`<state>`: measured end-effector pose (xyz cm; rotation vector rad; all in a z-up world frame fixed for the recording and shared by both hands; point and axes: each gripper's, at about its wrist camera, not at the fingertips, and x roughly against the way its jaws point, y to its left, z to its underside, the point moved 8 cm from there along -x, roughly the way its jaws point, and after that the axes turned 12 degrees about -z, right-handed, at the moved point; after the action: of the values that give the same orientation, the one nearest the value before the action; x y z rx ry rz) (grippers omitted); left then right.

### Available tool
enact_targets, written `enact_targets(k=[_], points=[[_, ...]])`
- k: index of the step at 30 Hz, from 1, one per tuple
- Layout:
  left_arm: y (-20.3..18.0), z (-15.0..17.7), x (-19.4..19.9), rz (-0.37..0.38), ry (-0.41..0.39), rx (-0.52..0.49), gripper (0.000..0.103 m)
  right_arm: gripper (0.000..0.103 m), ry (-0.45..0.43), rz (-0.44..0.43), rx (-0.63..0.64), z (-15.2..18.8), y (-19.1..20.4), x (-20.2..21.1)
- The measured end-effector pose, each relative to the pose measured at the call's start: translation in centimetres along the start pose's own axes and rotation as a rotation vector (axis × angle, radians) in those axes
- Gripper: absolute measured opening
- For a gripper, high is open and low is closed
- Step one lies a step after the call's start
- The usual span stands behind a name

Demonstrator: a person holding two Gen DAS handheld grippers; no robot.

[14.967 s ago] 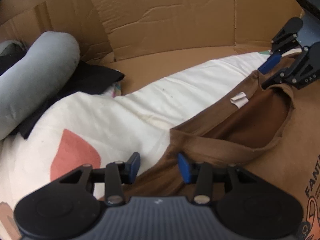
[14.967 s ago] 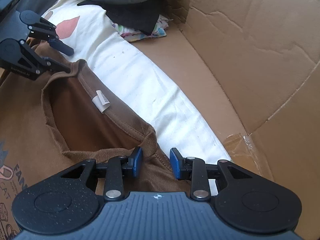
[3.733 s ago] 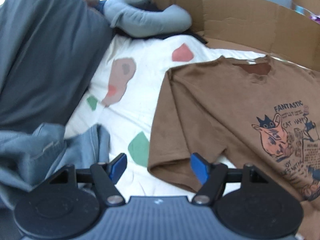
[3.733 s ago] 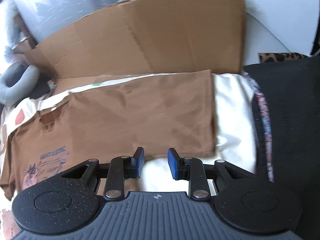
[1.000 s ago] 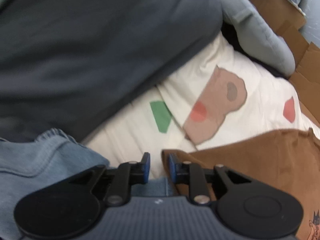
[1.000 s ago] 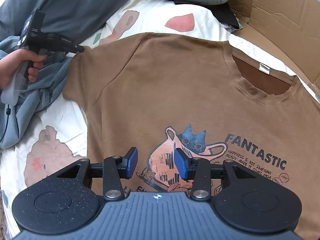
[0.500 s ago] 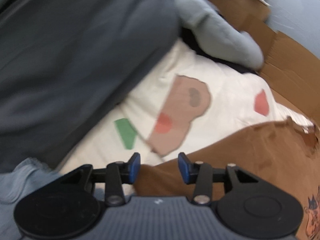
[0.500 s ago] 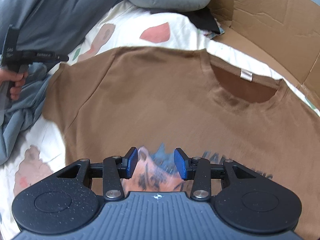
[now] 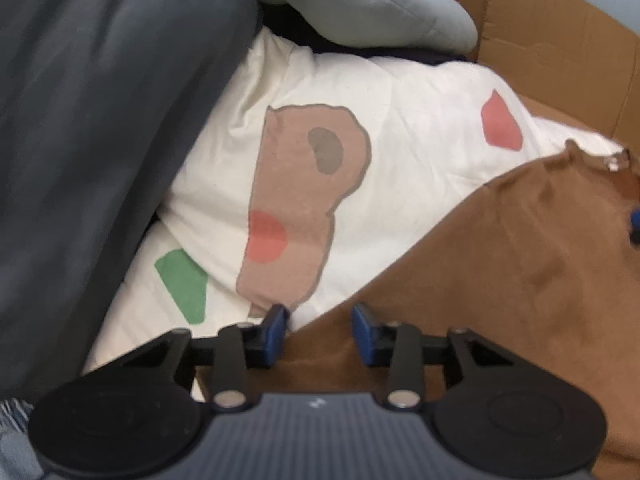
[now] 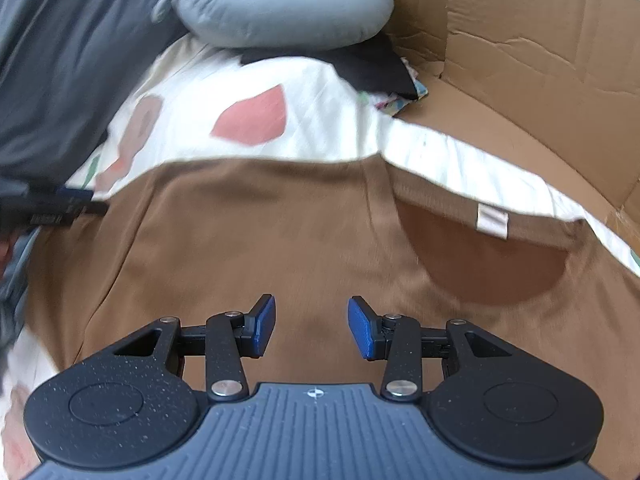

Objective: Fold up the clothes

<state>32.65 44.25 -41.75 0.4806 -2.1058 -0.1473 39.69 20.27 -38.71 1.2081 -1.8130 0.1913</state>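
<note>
Your left gripper (image 9: 320, 330) is closing over the shirt (image 9: 520, 264) edge — the right gripper (image 10: 311, 326) hovers agape, empty.

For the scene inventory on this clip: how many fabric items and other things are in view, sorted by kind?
Brown T-shirt: 1
Patterned white sheet: 1
Dark grey blanket: 1
Grey curved pillow: 1
Black cloth under the pillow: 1
Blue denim garment: 1
Cardboard sheet: 1
Handheld tools: 2, left tool and right tool
Total: 9
</note>
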Motion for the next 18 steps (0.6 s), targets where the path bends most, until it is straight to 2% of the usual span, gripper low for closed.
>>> enact_targets(k=[3, 4, 5, 6, 7, 10, 15, 18], points=[[0.3, -0.2, -0.2, -0.013, -0.004, 0.003, 0.032, 0.048, -0.024, 0.014, -0.029, -1.7, -0.9, -1.4], [0.5, -0.4, -0.2, -0.025, -0.006, 0.01, 0.027, 0.048, -0.032, 0.02, -0.036, -2.3, -1.1, -1.9], [0.8, -0.7, -0.2, -0.038, -0.007, 0.018, 0.013, 0.048, -0.04, 0.025, -0.04, -2.9, -1.3, -2.4], [1.0, -0.9, -0.2, -0.052, -0.009, 0.027, 0.006, 0.048, -0.047, 0.03, -0.044, -3.5, -1.5, -2.9], [1.3, -1.1, 0.1, -0.053, -0.014, 0.051, 0.006, 0.047, -0.048, 0.034, -0.046, -4.1, -1.6, -3.4], [2.3, -1.6, 1.7, -0.034, -0.032, 0.127, 0.013, 0.047, -0.047, 0.04, -0.053, -5.5, -1.9, -4.8], [2.4, -0.3, 4.9, -0.048, -0.028, 0.163, 0.017, 0.047, -0.038, 0.052, -0.059, -6.8, -2.3, -6.4], [2.3, 1.2, 6.6, -0.056, -0.008, 0.184, 0.03, 0.047, -0.026, 0.063, -0.05, -7.0, -2.3, -7.0]])
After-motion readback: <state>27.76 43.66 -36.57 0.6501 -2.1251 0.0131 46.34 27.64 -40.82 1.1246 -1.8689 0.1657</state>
